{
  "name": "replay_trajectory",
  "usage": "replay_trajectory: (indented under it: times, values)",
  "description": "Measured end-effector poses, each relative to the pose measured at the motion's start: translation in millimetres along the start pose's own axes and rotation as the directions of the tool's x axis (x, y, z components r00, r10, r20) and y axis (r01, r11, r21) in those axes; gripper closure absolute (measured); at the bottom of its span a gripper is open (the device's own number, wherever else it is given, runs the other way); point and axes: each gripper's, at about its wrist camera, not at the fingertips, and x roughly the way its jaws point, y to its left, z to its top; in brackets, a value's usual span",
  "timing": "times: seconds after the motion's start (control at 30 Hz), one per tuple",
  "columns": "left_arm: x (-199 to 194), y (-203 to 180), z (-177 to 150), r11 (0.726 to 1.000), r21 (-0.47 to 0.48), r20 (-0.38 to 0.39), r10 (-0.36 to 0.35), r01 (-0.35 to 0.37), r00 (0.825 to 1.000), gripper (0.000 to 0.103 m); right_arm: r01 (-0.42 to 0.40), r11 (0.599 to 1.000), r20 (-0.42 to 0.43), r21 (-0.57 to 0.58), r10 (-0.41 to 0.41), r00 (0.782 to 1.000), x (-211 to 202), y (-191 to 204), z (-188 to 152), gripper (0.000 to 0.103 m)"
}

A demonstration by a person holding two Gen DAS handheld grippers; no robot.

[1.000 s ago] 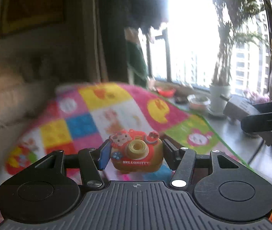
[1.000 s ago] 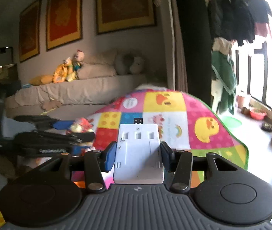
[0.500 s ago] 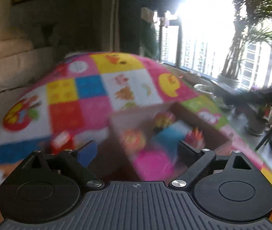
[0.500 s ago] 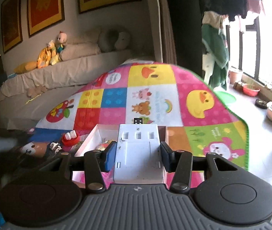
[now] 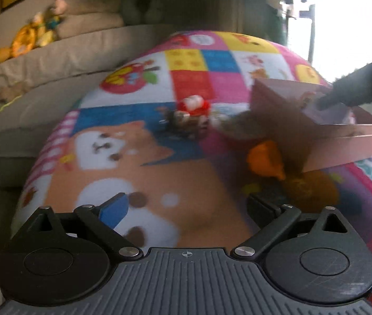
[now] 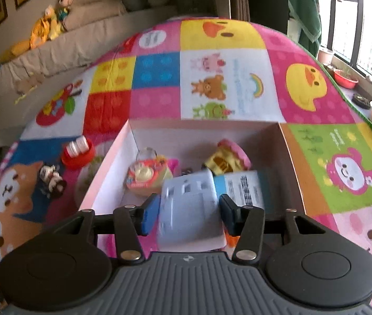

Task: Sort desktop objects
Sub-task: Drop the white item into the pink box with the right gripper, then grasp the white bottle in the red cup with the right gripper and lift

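In the left wrist view, the left claw (image 5: 187, 210) is seen spread wide and empty at lower centre; the pale pink cardboard box (image 5: 343, 149) is seen at the right edge, on the colourful patchwork play mat (image 5: 191, 84).

In the right wrist view, the right claw (image 6: 189, 211) is released around a blurred white plastic adapter block (image 6: 189, 204) at lower centre, over that box (image 6: 112, 168).

Left gripper (image 5: 187, 207) jaws apart over play mat (image 5: 199, 183)

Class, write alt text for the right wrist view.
The right gripper, jaws apart, hovers over a pale blue-white plastic block tilted above an open pink box of small toys on a colourful patchwork mat.
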Motion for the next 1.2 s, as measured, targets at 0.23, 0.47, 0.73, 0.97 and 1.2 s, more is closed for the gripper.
replay_trajectory:
  times: [0.23,0.47,0.73,0.97,1.2]
  values:
    - [6,14,-1,0.996,-0.090,0.006,0.032,-0.031,0.999,0.002,-0.131,0.984,0.058,-0.120,0.139,0.989,-40,48,23,0.033]
    - [11,25,-5,0.987,-0.160,-0.016,-0.034,0.031,0.999,0.001,-0.263,0.956,-0.135,-0.134,0.245,0.960,29,135,81,0.019]
    - [9,33,-8,0.973,-0.220,0.011,-0.070,0.071,0.997,0.001,-0.077,0.985,-0.297,-0.157,0.027,0.955,157,192,92,0.015]
    - [9,36,-9,0.967,-0.241,0.020,-0.086,0.088,0.996,0.000,-0.102,0.981,-0.293,-0.165,0.050,0.955,155,191,86,0.040]
    - [10,37,-8,0.964,-0.250,0.009,-0.089,0.088,0.996,0.000,-0.311,0.931,-0.251,-0.190,0.260,0.932,34,168,70,0.040]
